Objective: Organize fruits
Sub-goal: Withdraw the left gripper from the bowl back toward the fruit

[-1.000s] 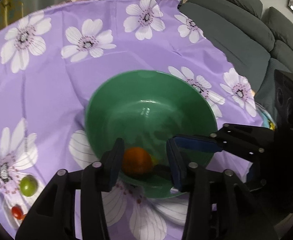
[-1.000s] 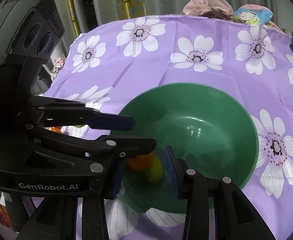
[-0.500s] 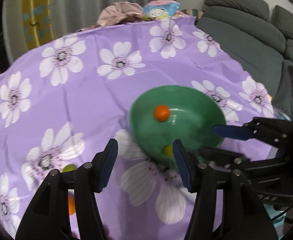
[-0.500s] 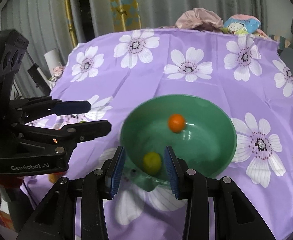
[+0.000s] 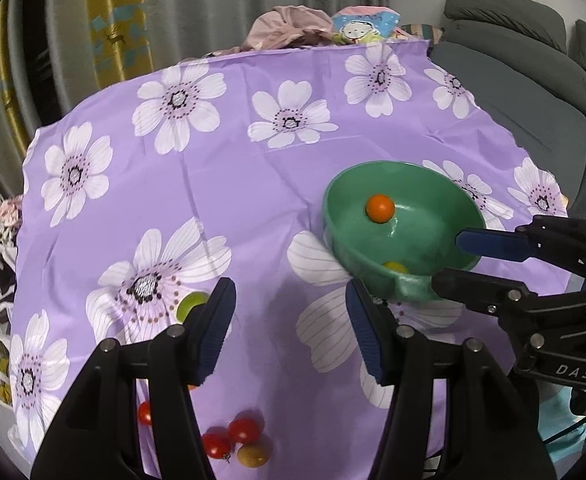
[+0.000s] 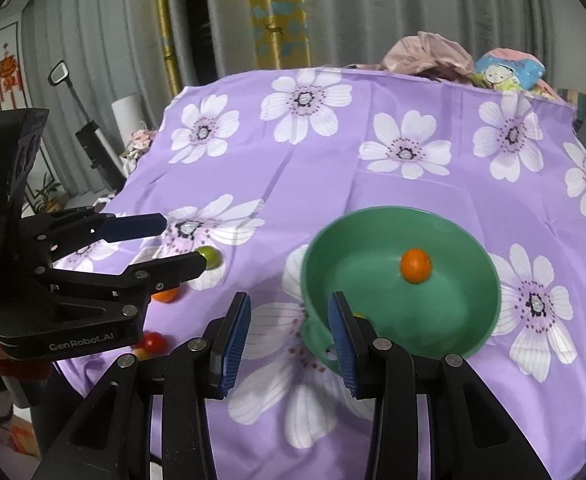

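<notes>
A green bowl (image 5: 445, 196) (image 6: 473, 240) stands on the purple flowered cloth, holding a small orange (image 5: 379, 207) (image 6: 415, 265) and a yellow fruit (image 5: 396, 267) (image 6: 359, 315). My left gripper (image 5: 289, 320) (image 6: 173, 240) is open and empty, left of the bowl. My right gripper (image 6: 289, 328) (image 5: 449, 258) is open and empty at the bowl's near rim. Loose on the cloth lie a green lime (image 5: 191, 304) (image 6: 209, 256), red tomatoes (image 5: 229, 438) (image 6: 155, 340), an olive-brown fruit (image 5: 253, 455) and another orange fruit (image 6: 165, 295).
The cloth-covered table (image 5: 233, 168) ends near the loose fruits at the front left. A grey sofa (image 5: 533, 80) stands to the right. Clothes and a cartoon bag (image 5: 357, 28) lie beyond the far edge. Curtains hang behind.
Both grippers pulled back and left, away from the bowl. The small orange, between the left fingers a second ago, now lies loose farther inside the bowl. More loose fruit came into view.
</notes>
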Tool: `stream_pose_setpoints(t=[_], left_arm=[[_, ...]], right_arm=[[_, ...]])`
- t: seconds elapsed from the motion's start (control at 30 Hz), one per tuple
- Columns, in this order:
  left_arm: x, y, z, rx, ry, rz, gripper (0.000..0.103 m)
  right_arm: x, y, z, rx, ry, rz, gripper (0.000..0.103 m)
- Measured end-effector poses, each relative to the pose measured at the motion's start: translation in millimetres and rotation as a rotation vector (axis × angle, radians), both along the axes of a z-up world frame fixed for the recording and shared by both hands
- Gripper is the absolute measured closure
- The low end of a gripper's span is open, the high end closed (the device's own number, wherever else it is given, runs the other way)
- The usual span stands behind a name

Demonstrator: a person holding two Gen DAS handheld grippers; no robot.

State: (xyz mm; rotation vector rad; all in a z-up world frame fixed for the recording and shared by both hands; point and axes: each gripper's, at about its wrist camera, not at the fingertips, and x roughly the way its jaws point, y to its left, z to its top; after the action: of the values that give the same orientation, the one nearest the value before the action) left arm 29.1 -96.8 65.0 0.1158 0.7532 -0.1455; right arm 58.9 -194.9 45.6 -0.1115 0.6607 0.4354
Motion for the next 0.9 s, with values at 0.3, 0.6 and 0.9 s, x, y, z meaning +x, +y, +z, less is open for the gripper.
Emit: stream_pose_setpoints(t=[0.3,0.6,0.9], left_arm=[[-14,48,-33,-0.069,0.072,0.113,0.046],[-39,125,-74,-0.188,0.163,0.288,0.046],[-36,147,-86,-0.366,0.209,0.302,0.046]], right_arm=[[3,29,-20,-0.037,0.071,0.056,0.061],[11,57,-41,-0.067,0.135,0.108,0.061],[22,92,-69,-0.070,0.223,0.181,0.061]])
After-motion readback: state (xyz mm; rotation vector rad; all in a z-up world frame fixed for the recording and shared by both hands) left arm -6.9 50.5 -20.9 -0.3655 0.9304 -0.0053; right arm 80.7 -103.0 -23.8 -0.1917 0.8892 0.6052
